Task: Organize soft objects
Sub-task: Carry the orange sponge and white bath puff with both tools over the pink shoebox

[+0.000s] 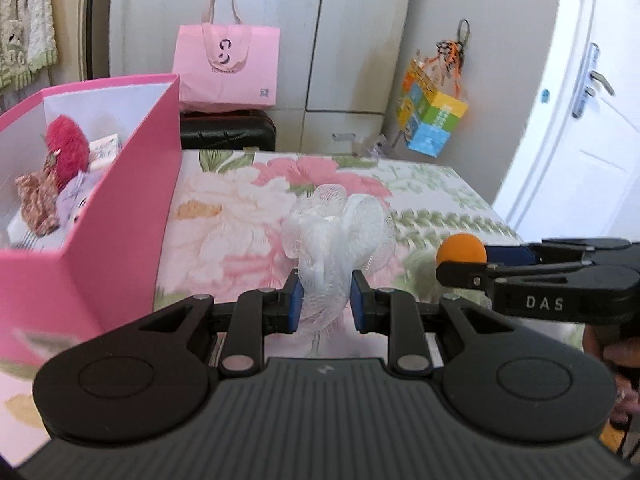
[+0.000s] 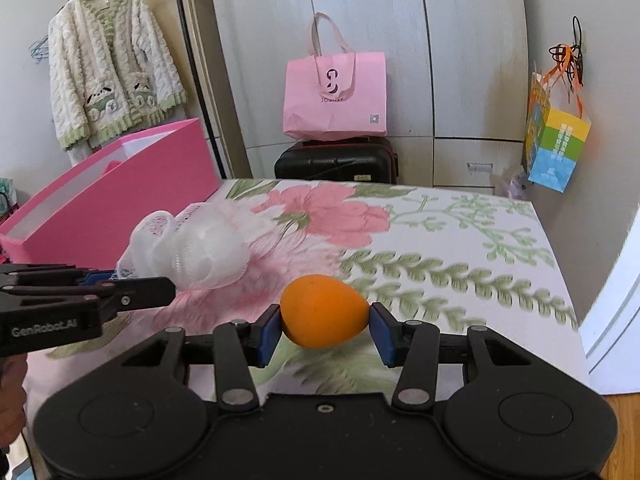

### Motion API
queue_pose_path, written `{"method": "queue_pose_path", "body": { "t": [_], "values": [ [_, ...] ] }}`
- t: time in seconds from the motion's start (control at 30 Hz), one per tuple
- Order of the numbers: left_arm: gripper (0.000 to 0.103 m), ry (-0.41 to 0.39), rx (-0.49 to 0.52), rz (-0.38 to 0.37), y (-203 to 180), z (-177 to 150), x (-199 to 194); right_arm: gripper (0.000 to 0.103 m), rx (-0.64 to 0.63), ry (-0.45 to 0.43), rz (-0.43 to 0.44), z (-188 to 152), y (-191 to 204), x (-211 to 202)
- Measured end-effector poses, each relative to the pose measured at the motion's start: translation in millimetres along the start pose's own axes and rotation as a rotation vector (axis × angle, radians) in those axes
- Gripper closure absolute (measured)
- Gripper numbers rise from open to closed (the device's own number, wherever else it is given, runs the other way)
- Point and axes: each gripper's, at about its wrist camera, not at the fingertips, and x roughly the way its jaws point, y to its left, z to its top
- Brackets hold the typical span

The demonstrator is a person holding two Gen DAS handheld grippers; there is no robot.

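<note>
My left gripper (image 1: 325, 300) is shut on a white mesh bath pouf (image 1: 340, 224) and holds it over the floral bed sheet (image 1: 240, 208); the pouf (image 2: 192, 248) and the left gripper (image 2: 132, 280) also show in the right wrist view. My right gripper (image 2: 324, 326) is shut on an orange egg-shaped sponge (image 2: 322, 310), seen in the left wrist view (image 1: 460, 248) at the right, just right of the pouf. An open pink box (image 1: 120, 216) stands to the left, holding a red fluffy toy (image 1: 66, 148), a purple plush (image 1: 78, 200) and a brown floral scrunchie (image 1: 38, 196).
A pink tote bag (image 1: 228, 64) sits on a black suitcase (image 1: 228, 132) beyond the bed, before grey wardrobes. A colourful gift bag (image 1: 432, 120) hangs on the right wall beside a white door (image 1: 580, 120). A knitted cardigan (image 2: 108, 72) hangs at the left.
</note>
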Motion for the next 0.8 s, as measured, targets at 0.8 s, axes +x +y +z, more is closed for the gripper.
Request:
{"method": "queue_pose_path", "body": {
  "t": [0.8],
  "values": [
    [0.079, 0.162, 0.012, -0.020, 81, -30, -139, 0.050, -0.345, 0.049, 0.153, -4, 133, -74]
  ]
}}
